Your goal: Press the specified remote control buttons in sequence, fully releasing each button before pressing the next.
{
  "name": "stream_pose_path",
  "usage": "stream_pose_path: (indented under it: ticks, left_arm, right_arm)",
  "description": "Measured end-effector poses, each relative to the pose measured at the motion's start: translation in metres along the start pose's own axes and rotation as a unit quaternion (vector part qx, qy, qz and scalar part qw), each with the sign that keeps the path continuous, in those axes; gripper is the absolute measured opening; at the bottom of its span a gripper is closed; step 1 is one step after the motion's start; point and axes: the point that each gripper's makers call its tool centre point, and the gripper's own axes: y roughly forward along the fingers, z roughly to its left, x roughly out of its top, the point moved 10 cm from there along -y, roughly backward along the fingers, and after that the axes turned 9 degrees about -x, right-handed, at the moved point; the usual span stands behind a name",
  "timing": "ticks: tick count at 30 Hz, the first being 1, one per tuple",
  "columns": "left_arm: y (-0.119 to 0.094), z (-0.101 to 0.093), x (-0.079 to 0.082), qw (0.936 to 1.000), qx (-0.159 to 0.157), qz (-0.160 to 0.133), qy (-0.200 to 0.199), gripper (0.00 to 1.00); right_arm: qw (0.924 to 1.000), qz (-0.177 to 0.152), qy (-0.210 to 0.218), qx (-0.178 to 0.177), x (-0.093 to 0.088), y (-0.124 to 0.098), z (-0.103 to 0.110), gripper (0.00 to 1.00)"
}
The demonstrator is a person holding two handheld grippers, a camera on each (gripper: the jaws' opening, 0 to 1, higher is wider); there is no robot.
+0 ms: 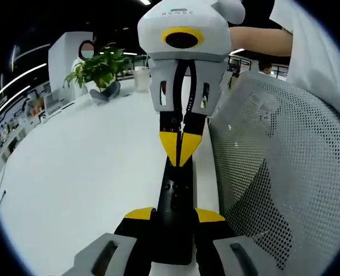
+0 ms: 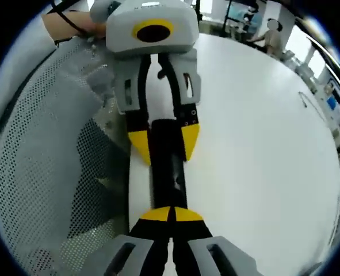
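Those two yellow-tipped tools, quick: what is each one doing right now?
Left tool: closed on the slim black remote control.
Right tool: shut, tips together on the remote, holding nothing.

Left gripper [image 2: 163,141] clamps the black remote [image 2: 168,172] endwise.

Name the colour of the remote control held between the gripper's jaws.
Black; the remote control shows best in the right gripper view.

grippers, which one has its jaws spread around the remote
The left gripper: its yellow tips straddle the remote, while the right gripper has its tips pinched together.
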Motion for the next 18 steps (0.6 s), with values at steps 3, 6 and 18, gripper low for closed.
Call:
stream_pose_path:
  ticks: [3, 6, 18]
  left_arm:
    - [0.0, 0.0, 0.0, 1.0, 0.0, -0.001, 0.0, 0.25]
    - [0.0, 0.0, 0.0, 1.0, 0.001, -0.001, 0.0, 0.25]
    - [0.0, 0.0, -0.001, 1.0, 0.0, -0.002, -0.001, 0.25]
  right_arm:
    - [0.9994, -0.018, 0.029, -0.001, -0.005, -0.001, 0.0, 0.0]
    - [0.9986, -0.041, 0.032, -0.006, -0.009, -0.002, 0.002, 0.0]
    - [0.9976, -0.065, 0.013, -0.022, -0.009, 0.0, 0.005, 0.03]
